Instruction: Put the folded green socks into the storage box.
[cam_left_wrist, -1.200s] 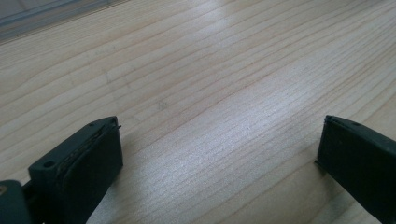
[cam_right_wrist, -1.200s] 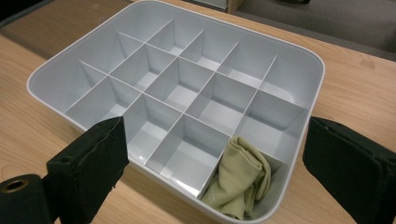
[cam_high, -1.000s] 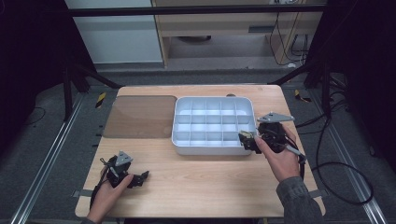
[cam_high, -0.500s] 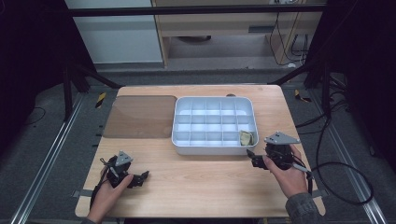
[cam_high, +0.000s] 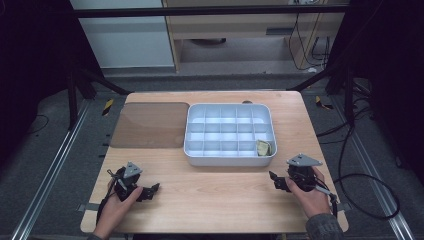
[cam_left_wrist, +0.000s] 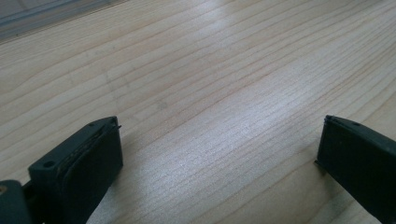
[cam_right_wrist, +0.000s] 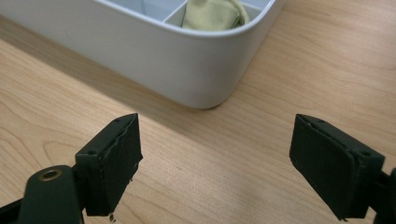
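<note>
Your right gripper has its jaws spread wide, easing slightly inward, with only bare wood between them. It sits low over the table, just off the near right corner of the white compartment tray. In that corner compartment lies a crumpled yellow-green piece, perhaps cloth or paper; the texture is hard to make out. From the high view, the tray's other compartments look empty. Your left gripper gapes wide too, holding nothing, well apart near the table's near left edge. A brown mat lies left of the tray.
</note>
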